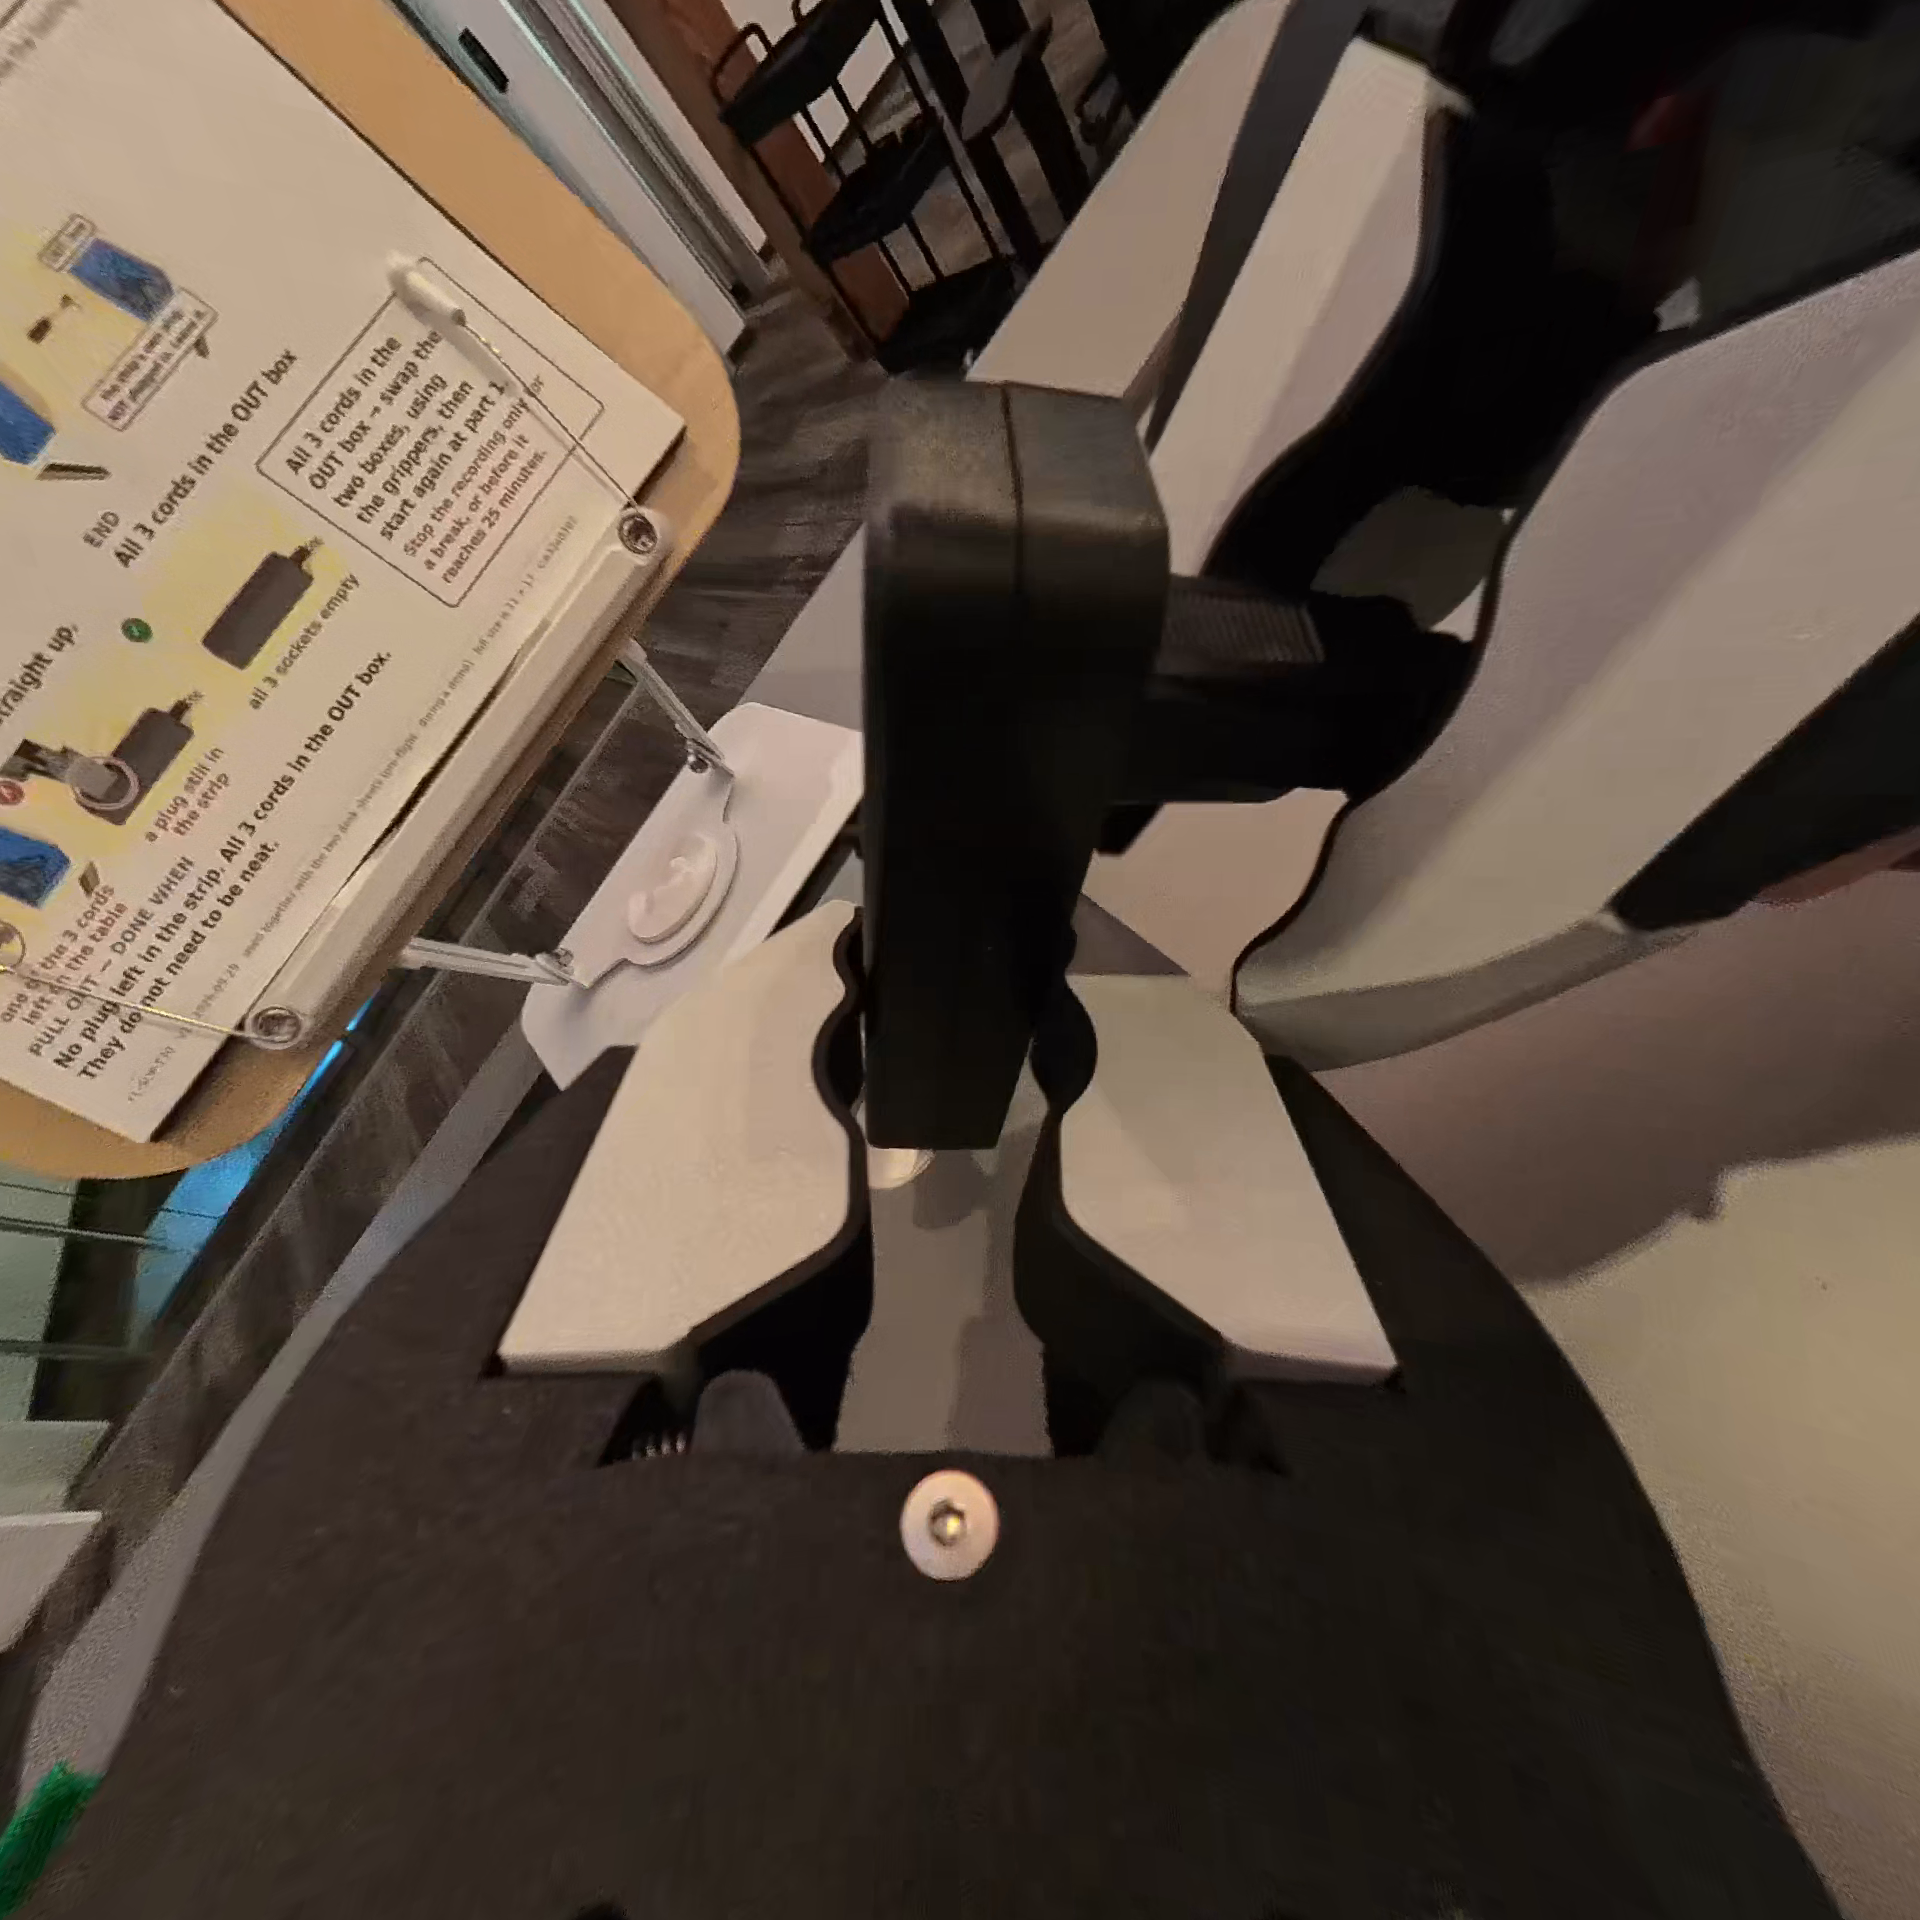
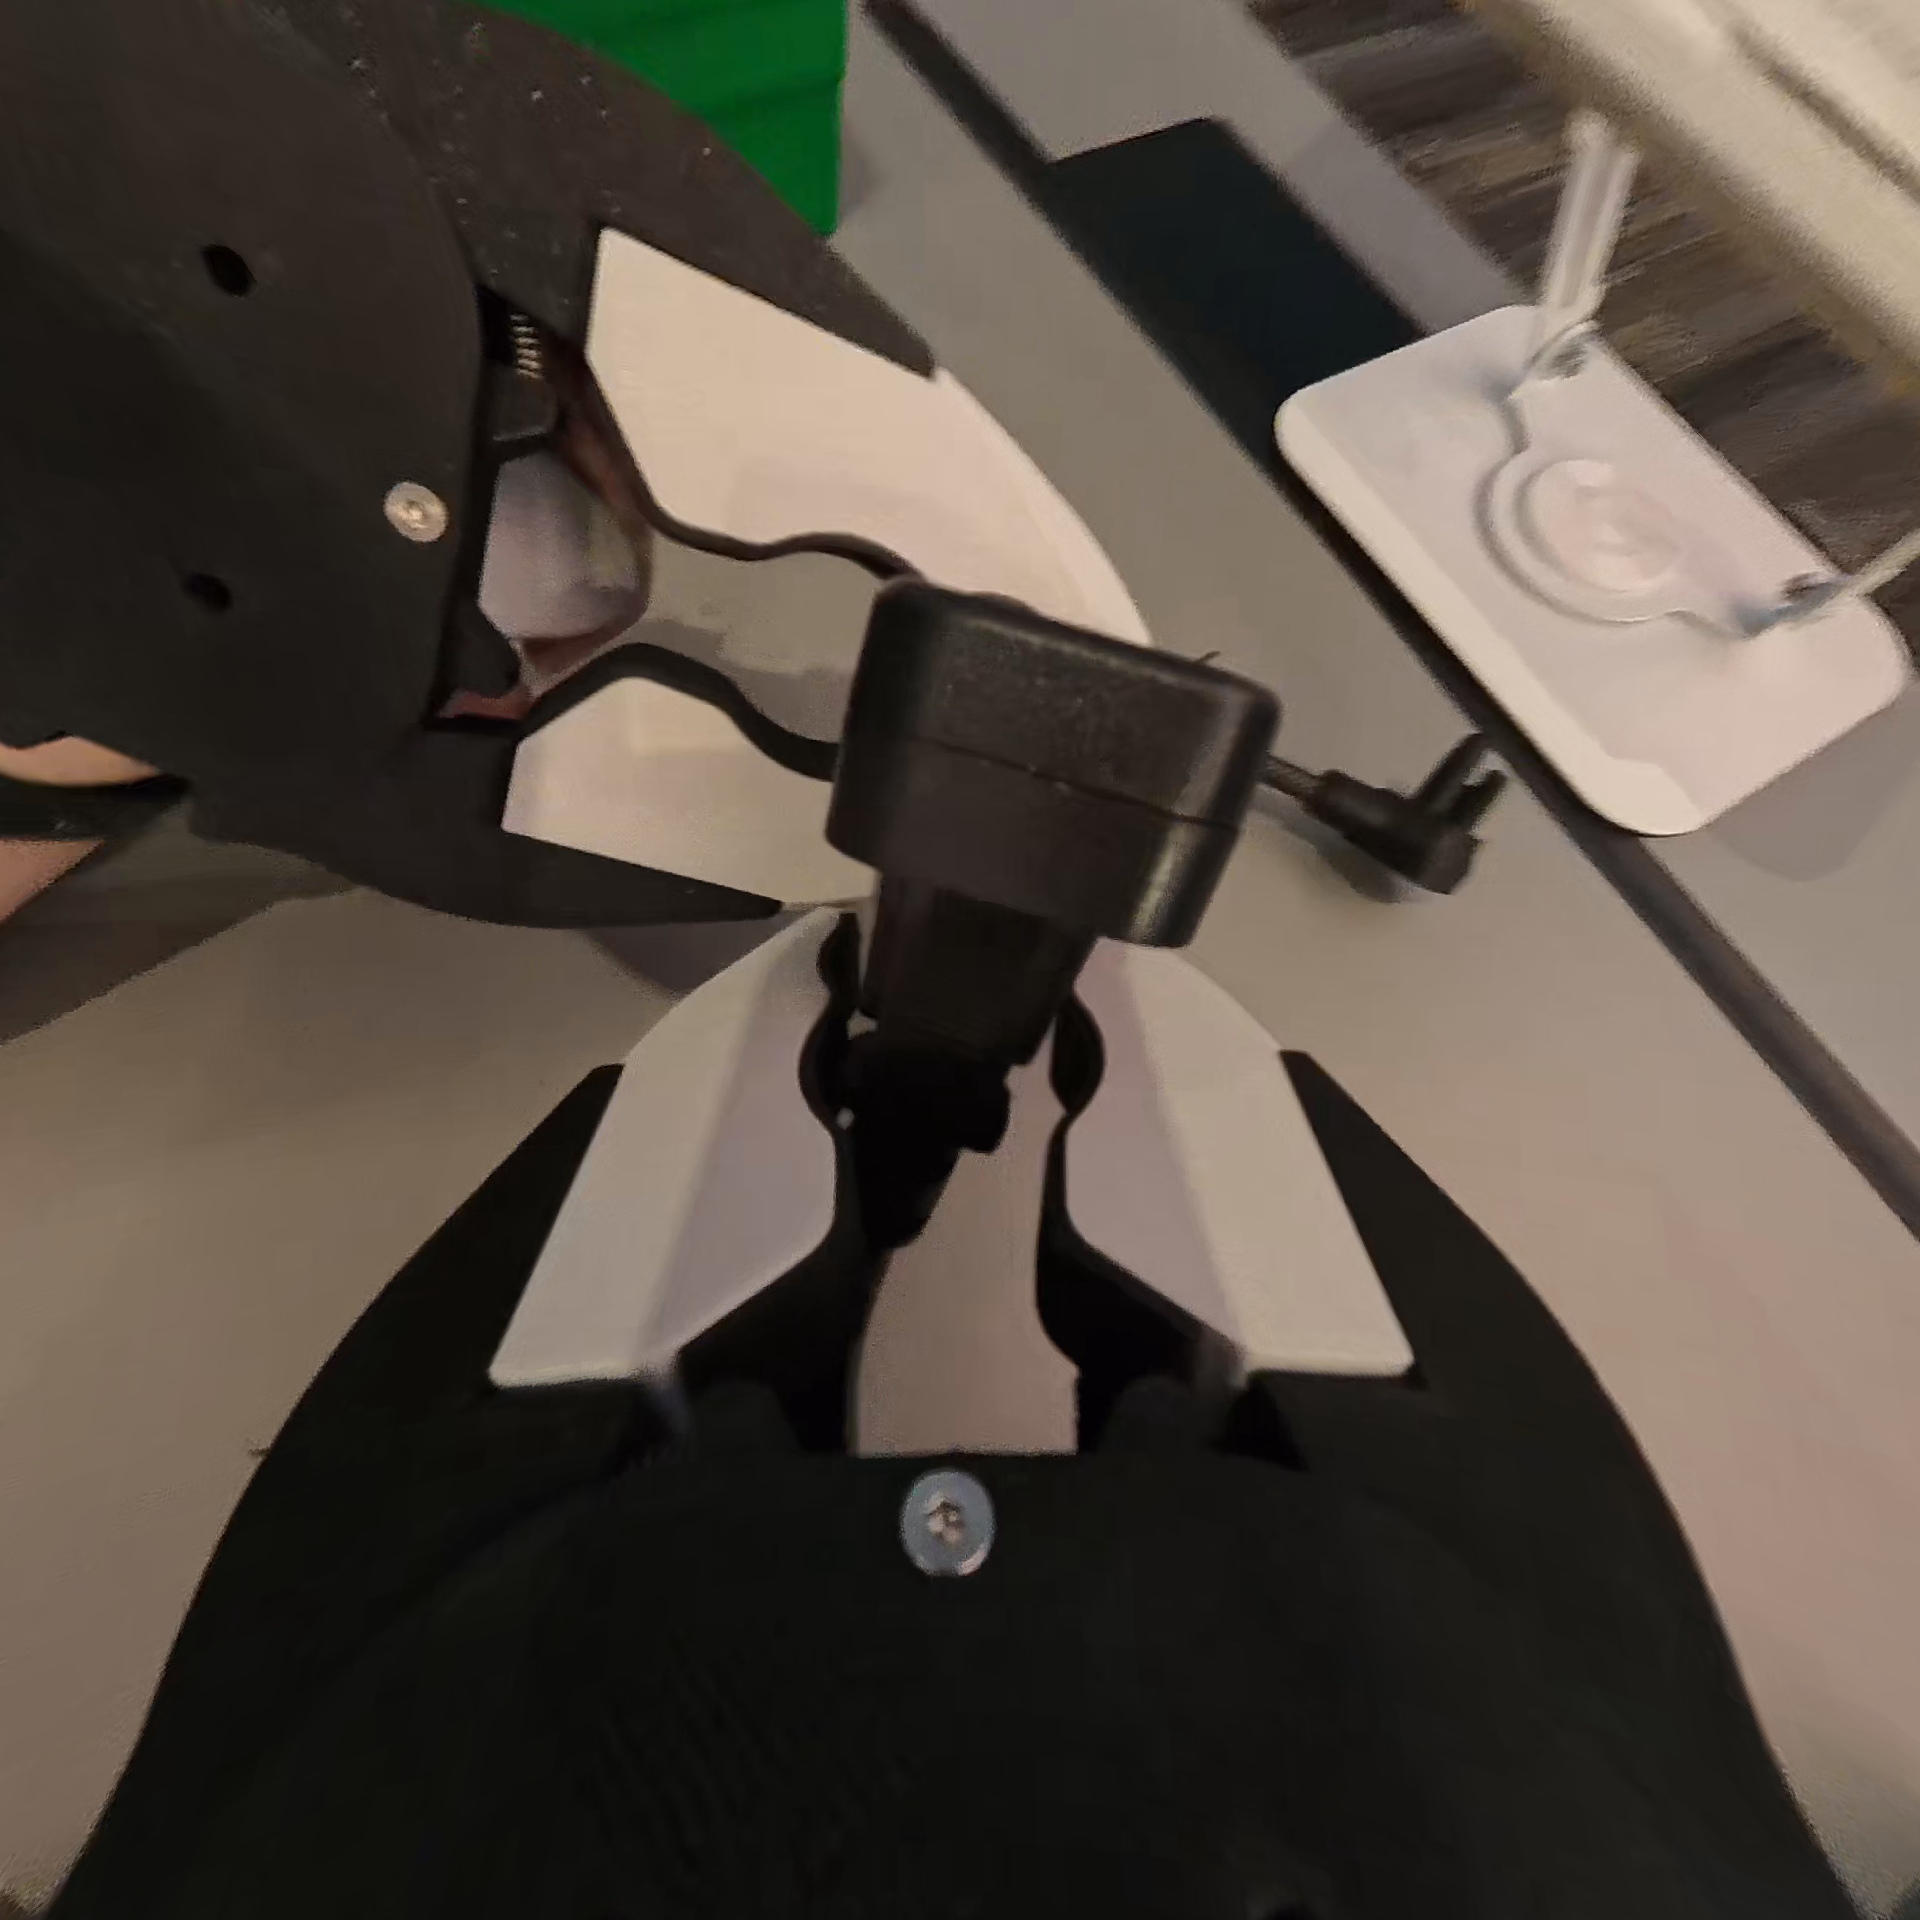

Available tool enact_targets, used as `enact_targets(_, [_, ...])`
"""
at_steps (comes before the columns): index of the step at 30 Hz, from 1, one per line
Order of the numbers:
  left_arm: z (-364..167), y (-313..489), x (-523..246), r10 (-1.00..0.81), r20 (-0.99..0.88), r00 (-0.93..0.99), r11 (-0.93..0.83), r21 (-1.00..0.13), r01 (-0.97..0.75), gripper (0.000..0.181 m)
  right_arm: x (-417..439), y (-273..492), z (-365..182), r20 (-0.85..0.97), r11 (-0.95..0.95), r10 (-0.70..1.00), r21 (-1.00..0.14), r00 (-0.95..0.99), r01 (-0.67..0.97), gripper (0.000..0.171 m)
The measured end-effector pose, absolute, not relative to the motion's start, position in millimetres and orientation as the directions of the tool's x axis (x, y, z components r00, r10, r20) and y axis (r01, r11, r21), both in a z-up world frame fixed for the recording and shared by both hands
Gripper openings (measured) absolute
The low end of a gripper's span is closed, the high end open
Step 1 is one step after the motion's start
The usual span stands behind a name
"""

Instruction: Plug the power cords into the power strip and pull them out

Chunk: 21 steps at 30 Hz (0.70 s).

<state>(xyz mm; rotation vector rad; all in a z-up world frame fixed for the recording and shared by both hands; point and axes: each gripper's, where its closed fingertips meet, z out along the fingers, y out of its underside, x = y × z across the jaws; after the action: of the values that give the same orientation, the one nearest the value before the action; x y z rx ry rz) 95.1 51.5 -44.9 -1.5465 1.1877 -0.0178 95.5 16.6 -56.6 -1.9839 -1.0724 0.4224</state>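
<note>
The left gripper (image 1: 951,1023) clenches the lower edge of a black adapter (image 1: 1013,748), holding the block upright between its white fingers (image 1: 717,1122). The right gripper (image 2: 951,1013) is closed on the same adapter (image 2: 1049,758), pinching the narrower part that sticks out of the block's side, so both claws share it in the air above the grey table (image 2: 260,1195). Its thin cord (image 2: 1299,784) runs off the far side and ends in a small angled barrel tip (image 2: 1444,821) lying on the table. The adapter is a matte, round-cornered box with a seam around its middle; its prongs cannot be made out. No power strip shows in either view, so this looks like a handover or re-grip between claws, either before plugging in or after pulling out; which one cannot be told. The next move likely calls for one claw to let go cleanly while the other keeps the block square. Beyond stands a white stand base (image 2: 1590,582), and farther off an instruction sheet (image 1: 312,582) on its holder.
</note>
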Motion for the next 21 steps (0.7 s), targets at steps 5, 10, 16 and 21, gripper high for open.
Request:
enact_targets(5, [-42,56,89,-0.652,-0.532,0.540,0.091,-0.763,-0.640,0.029,98,17,-37,0.066,-0.311,0.774,-0.827,0.629,0.469,0.044])
enact_targets(10, [-35,54,93,-0.640,-0.517,0.569,0.096,-0.788,-0.609,0.029,102,19,-16,-0.192,-0.429,0.730,-0.876,0.656,0.221,0.040])
enact_targets(16, [-37,52,100,-0.635,-0.556,0.536,0.123,-0.758,-0.640,0.028,100,19,-24,-0.199,-0.440,0.744,-0.864,0.637,0.243,0.025])
enact_targets(21, [-33,40,79,-0.808,-0.342,0.481,0.040,-0.845,-0.534,0.044,109,29,-27,-0.109,-0.387,0.726,-0.881,0.678,0.272,0.024])
